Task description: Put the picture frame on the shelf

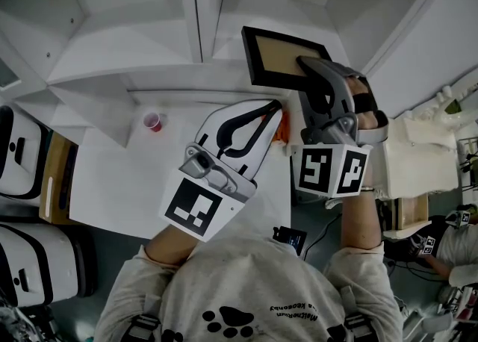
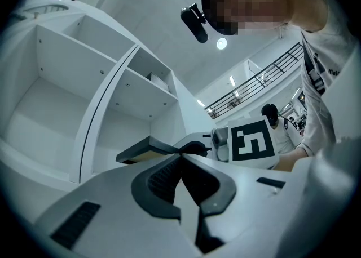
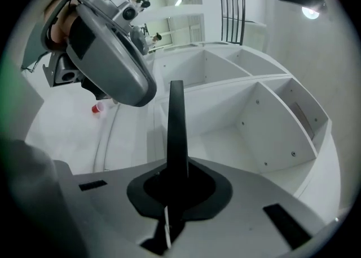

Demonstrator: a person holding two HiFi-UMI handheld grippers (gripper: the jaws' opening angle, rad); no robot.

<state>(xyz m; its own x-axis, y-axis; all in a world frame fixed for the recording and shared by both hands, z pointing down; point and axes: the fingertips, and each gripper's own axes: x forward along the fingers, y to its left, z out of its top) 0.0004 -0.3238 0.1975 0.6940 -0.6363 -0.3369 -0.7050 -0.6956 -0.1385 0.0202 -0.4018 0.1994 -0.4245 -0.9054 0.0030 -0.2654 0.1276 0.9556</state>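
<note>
Right hand-held gripper [image 1: 312, 66] pinches the thin, black-rimmed picture frame [image 1: 276, 55]; left hand-held gripper [image 1: 270, 111] clenched.

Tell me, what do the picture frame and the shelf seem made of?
The picture frame: matte black border, likely wood or plastic, around a tan panel like cardboard. The shelf: smooth white boards, probably painted wood composite; small screw heads show.

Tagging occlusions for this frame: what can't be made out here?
Head view: the near corner of the picture frame is covered by the right gripper; the right gripper view shows only its edge.
Head view: the orange thing is mostly behind the left gripper, so it is unidentifiable.
Head view: the red cup is too small to see contents.
No view settles whether the frame touches the shelf.
</note>
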